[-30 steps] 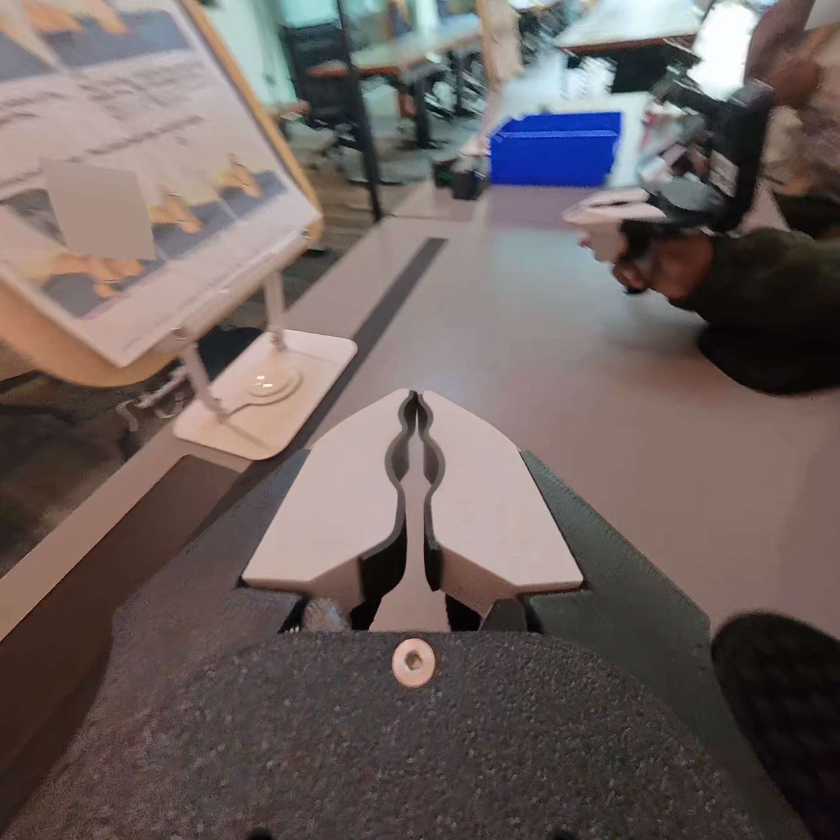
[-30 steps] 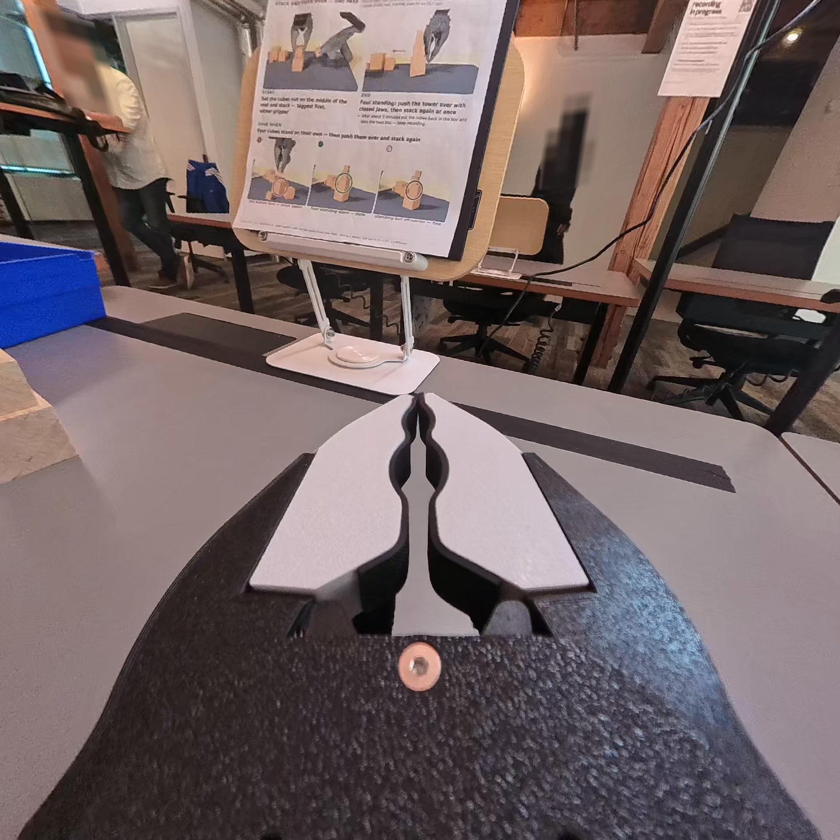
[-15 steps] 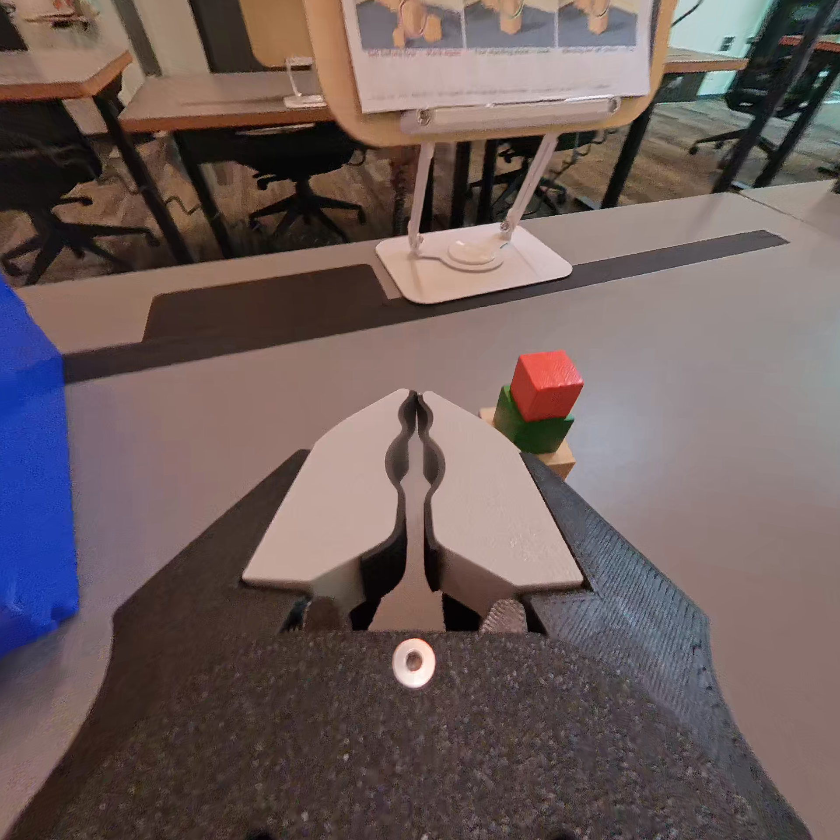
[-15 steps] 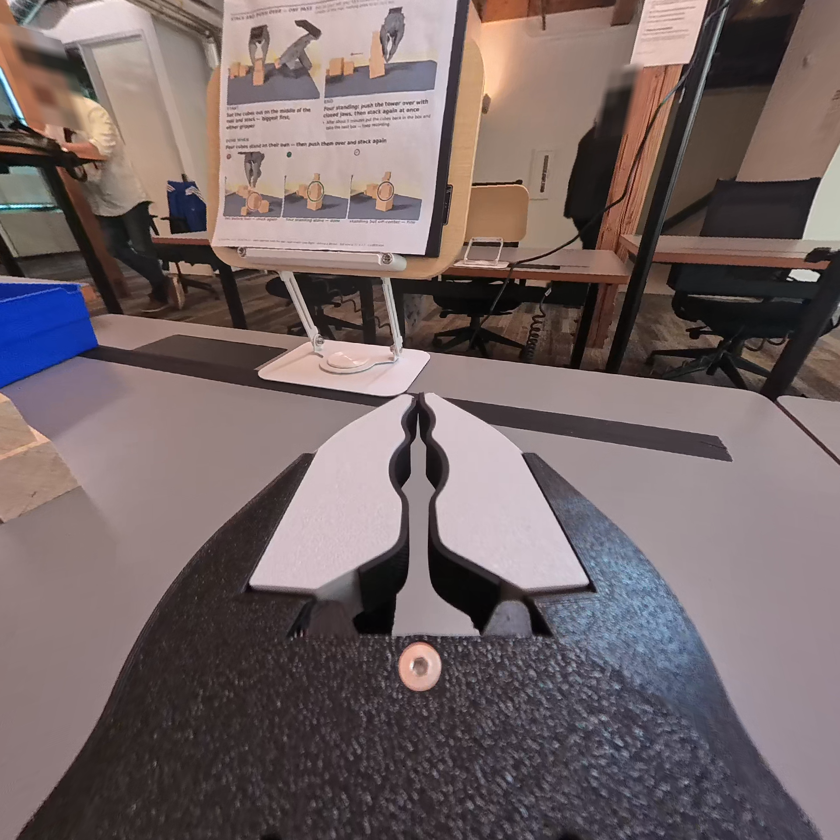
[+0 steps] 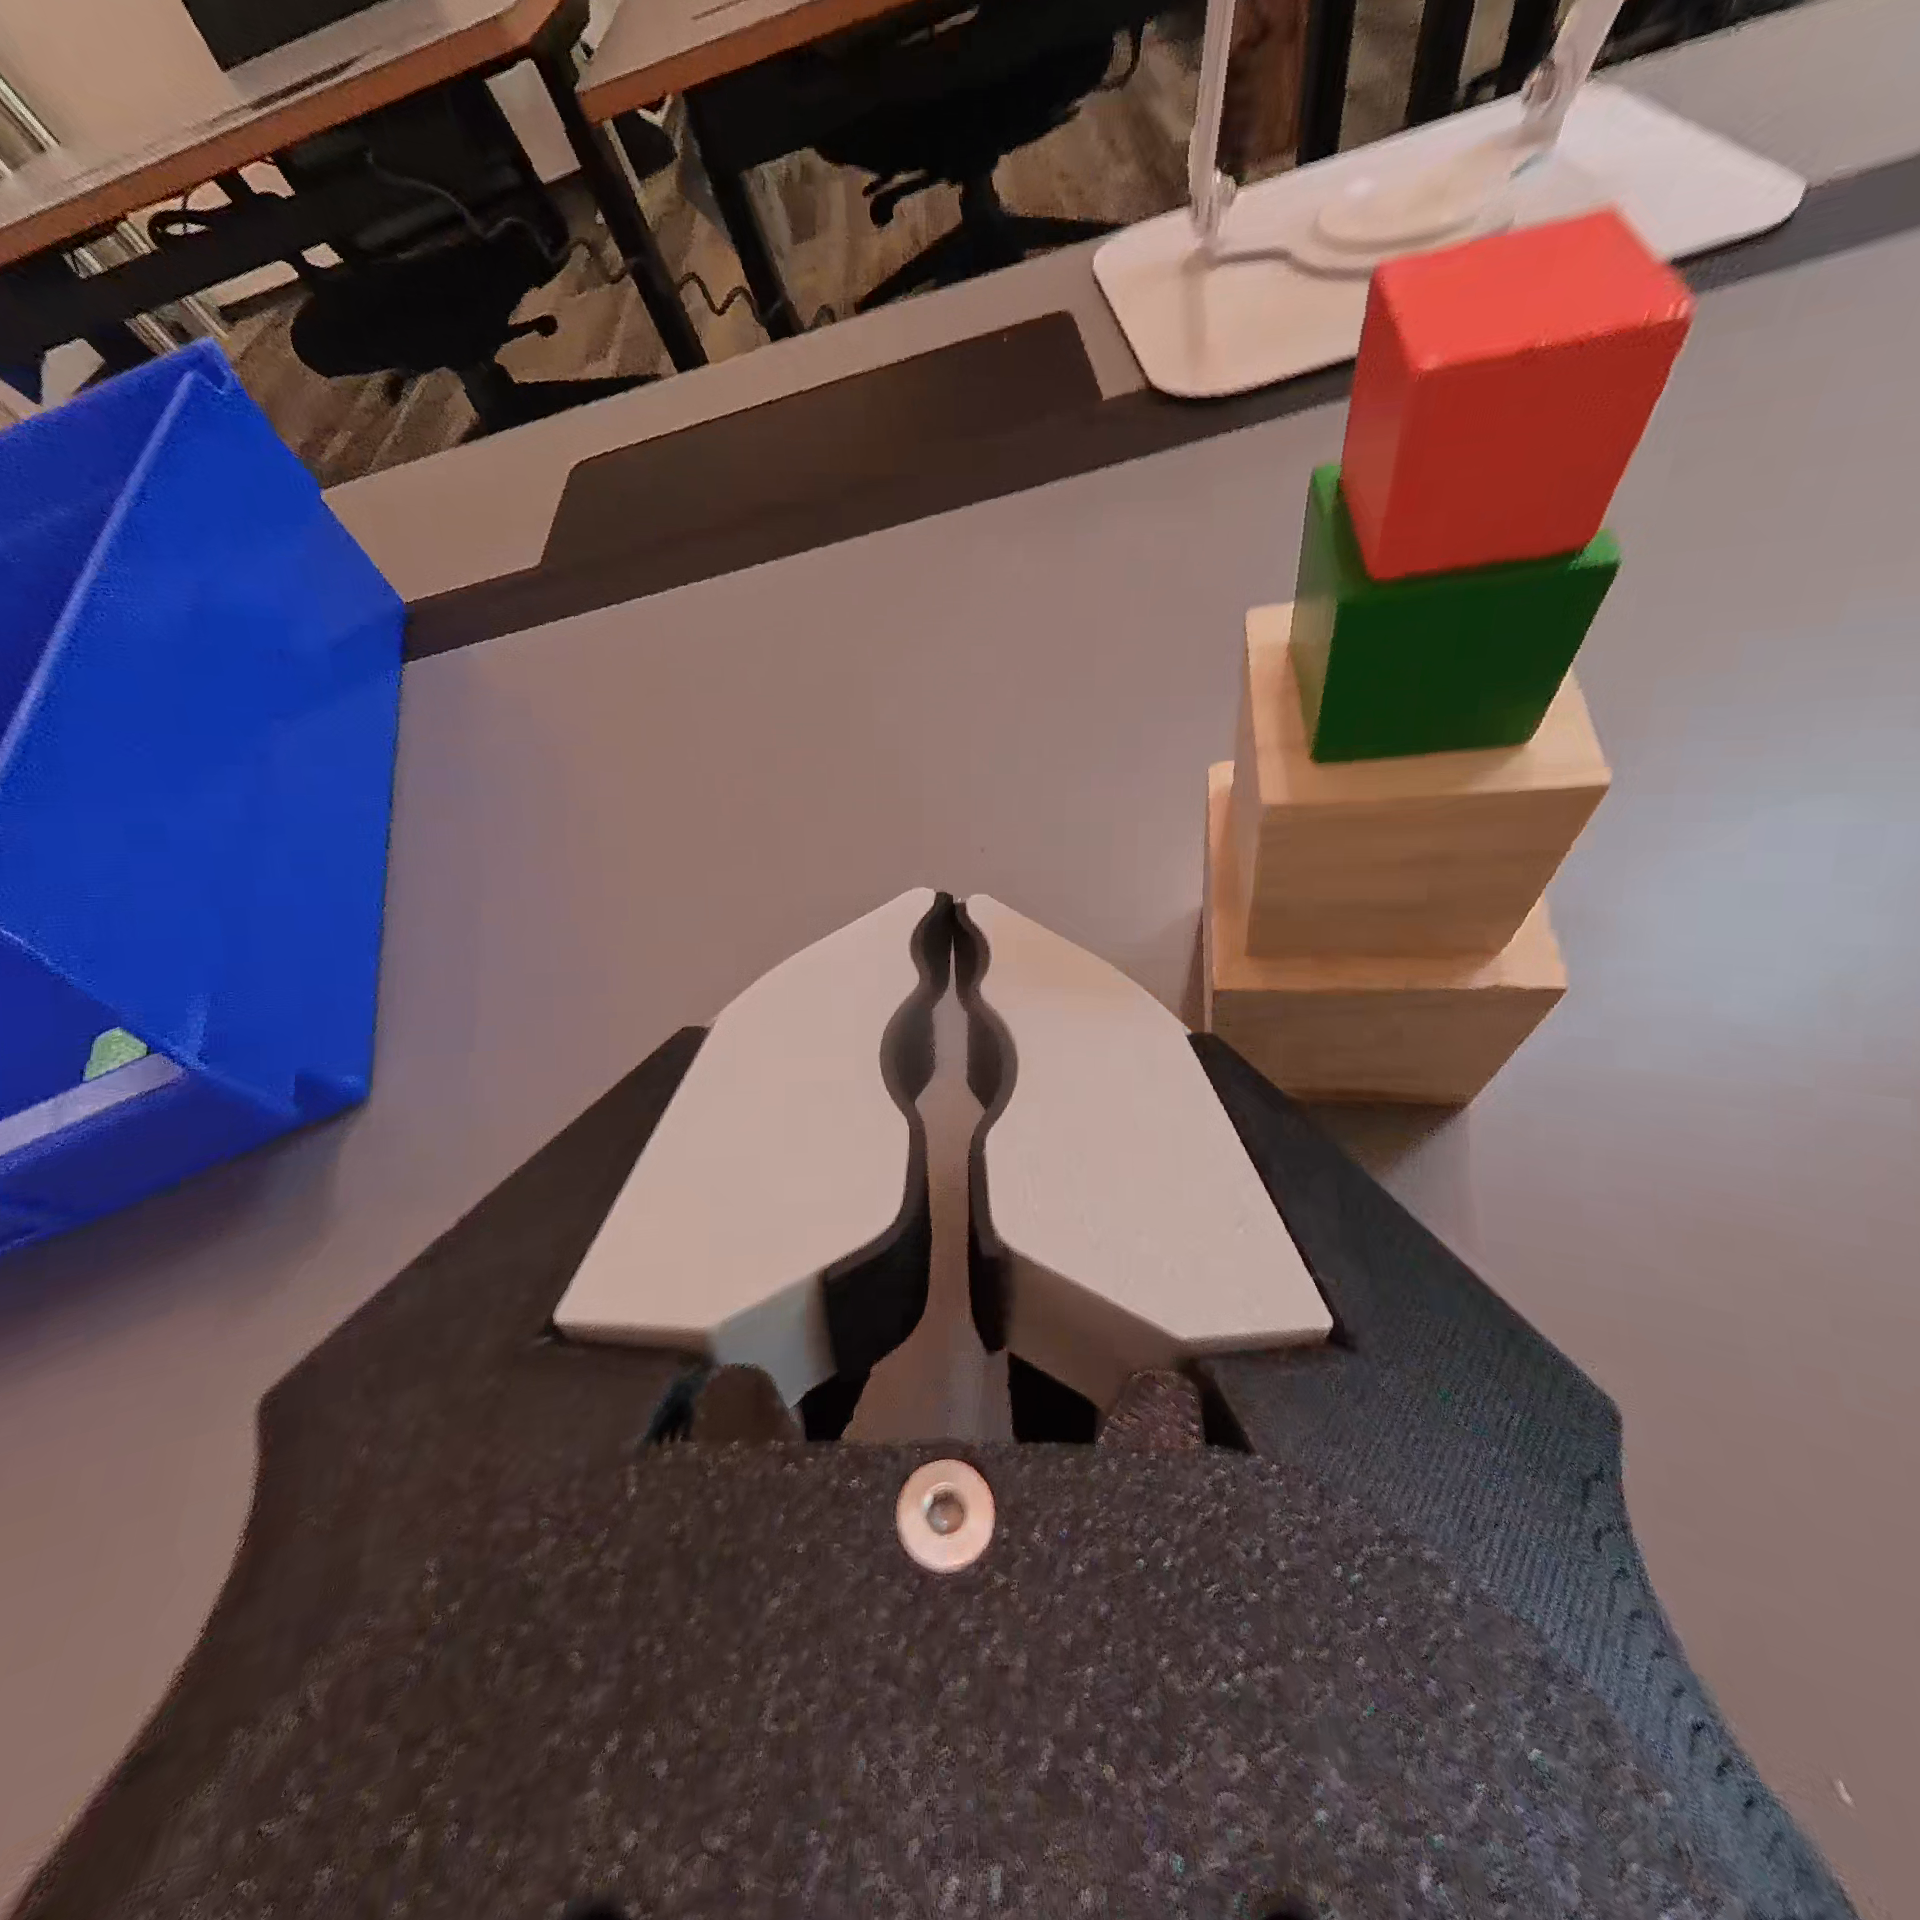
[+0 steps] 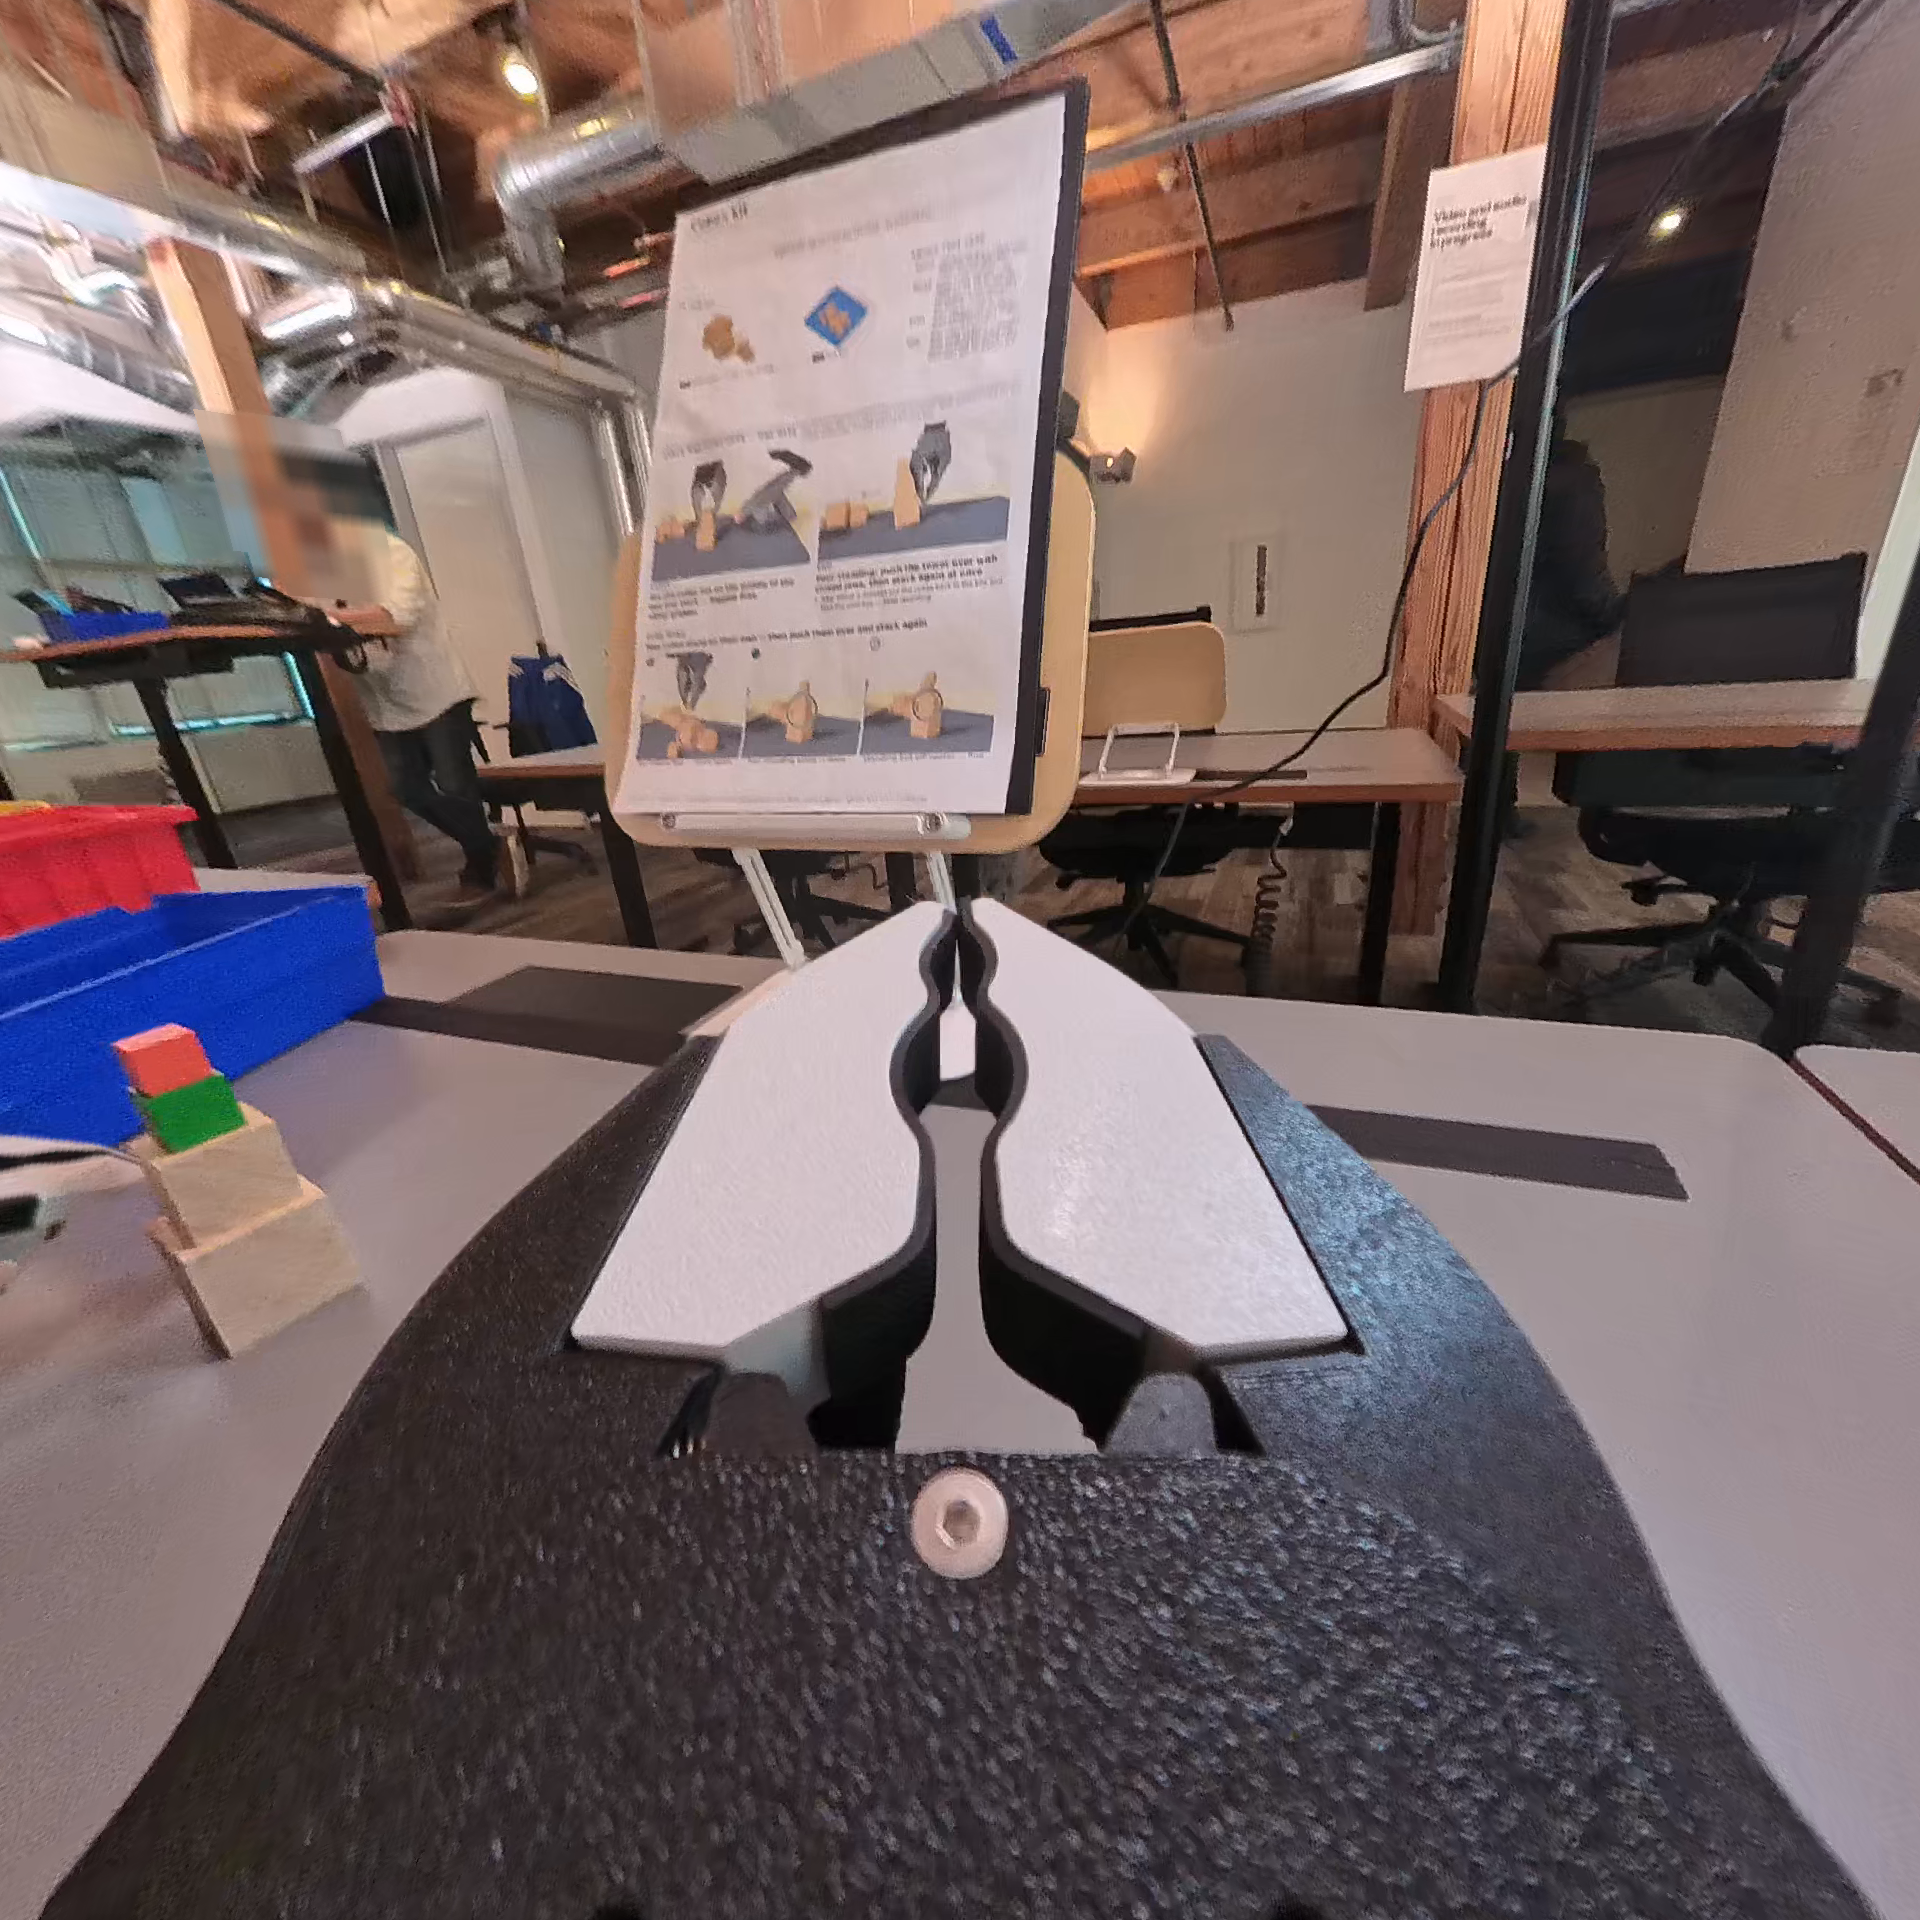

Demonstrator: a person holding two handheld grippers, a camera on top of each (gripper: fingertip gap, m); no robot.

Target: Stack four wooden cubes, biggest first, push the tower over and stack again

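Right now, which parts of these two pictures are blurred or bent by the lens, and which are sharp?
Left wrist view: the red wooden cube atop the stack and the white stand base are smeared; the left gripper is sharp. Right wrist view: edges bow, the blue plastic bin is soft, the printed sheet hazy.

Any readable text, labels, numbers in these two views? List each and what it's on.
Printed sheet on the tabletop stand: headings and picture captions; wording not reproduced here, and the fine print is blurred.
White notice on the wooden post: bold heading, then small print too small to read; not reproduced.
Block tower, blue bin: no markings seen.
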